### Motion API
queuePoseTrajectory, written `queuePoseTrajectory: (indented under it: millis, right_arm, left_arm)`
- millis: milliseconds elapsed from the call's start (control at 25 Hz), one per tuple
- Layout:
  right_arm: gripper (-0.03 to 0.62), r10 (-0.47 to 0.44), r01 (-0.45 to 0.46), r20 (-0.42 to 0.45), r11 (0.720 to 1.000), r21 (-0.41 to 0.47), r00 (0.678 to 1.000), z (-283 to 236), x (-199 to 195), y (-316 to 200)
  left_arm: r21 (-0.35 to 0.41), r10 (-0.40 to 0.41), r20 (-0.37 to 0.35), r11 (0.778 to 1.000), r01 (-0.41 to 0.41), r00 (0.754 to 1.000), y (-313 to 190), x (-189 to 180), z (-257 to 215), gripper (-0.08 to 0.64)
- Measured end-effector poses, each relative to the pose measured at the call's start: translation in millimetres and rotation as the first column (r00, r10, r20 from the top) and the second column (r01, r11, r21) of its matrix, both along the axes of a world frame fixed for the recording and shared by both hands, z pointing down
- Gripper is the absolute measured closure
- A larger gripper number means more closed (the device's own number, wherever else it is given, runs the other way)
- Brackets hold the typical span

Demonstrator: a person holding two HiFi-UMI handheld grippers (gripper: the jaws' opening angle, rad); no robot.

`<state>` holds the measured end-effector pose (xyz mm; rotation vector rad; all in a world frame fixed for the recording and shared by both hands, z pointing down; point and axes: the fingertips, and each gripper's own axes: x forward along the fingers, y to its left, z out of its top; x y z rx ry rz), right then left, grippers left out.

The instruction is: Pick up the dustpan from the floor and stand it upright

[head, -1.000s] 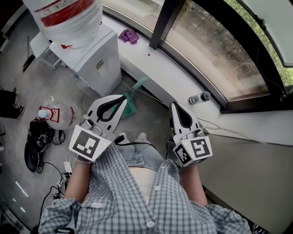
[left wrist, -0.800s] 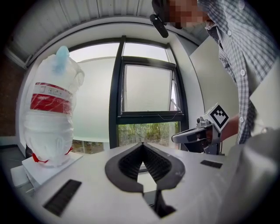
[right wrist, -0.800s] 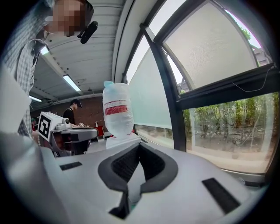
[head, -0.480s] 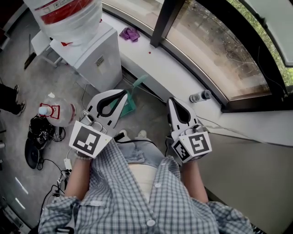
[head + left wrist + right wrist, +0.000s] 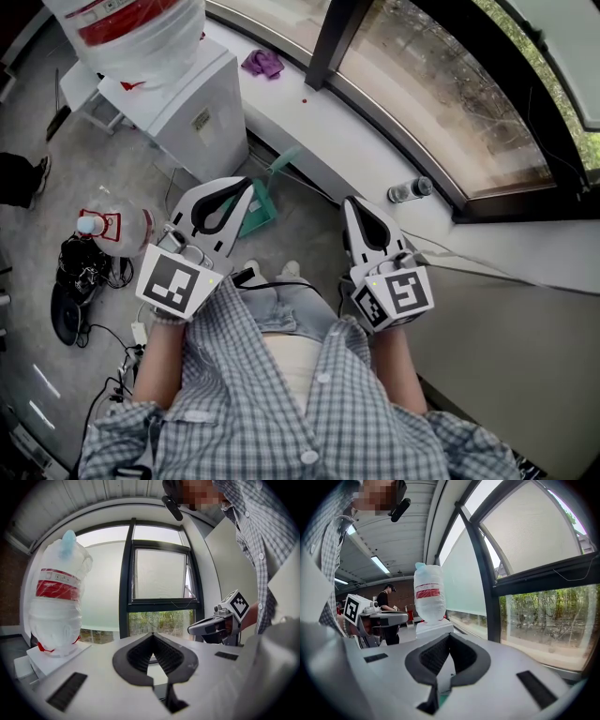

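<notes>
A teal dustpan (image 5: 263,208) lies on the floor below the window sill, its handle (image 5: 285,165) slanting up toward the wall. My left gripper (image 5: 246,186) hovers over it and hides its left part; its jaws are shut and empty, the tips meeting in the left gripper view (image 5: 152,634). To the right, my right gripper (image 5: 351,205) is also shut with nothing in it, pads closed in the right gripper view (image 5: 449,635). Both point roughly level toward the window, well above the floor.
A white water dispenser (image 5: 192,108) carrying a wrapped bottle (image 5: 131,28) stands left of the dustpan. A water jug (image 5: 108,234) and a black bag with cables (image 5: 80,272) lie on the floor. On the sill (image 5: 319,131) are a purple cloth (image 5: 262,64) and a plastic bottle (image 5: 410,192).
Both grippers keep their place and stay shut. The bystander's foot at the left edge has shifted upward in the head view.
</notes>
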<state>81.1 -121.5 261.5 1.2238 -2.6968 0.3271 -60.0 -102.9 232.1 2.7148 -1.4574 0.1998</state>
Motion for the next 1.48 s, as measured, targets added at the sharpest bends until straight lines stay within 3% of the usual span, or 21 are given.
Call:
queuePoseTrajectory:
  millis: [1480]
  right_arm:
    - [0.586, 0.029, -0.030, -0.021, 0.999, -0.045, 0.999, 14.5, 9.0, 12.2]
  left_arm:
    - [-0.016, 0.007, 0.013, 1.000, -0.007, 1.000, 5.5, 1.6, 8.0, 0.554]
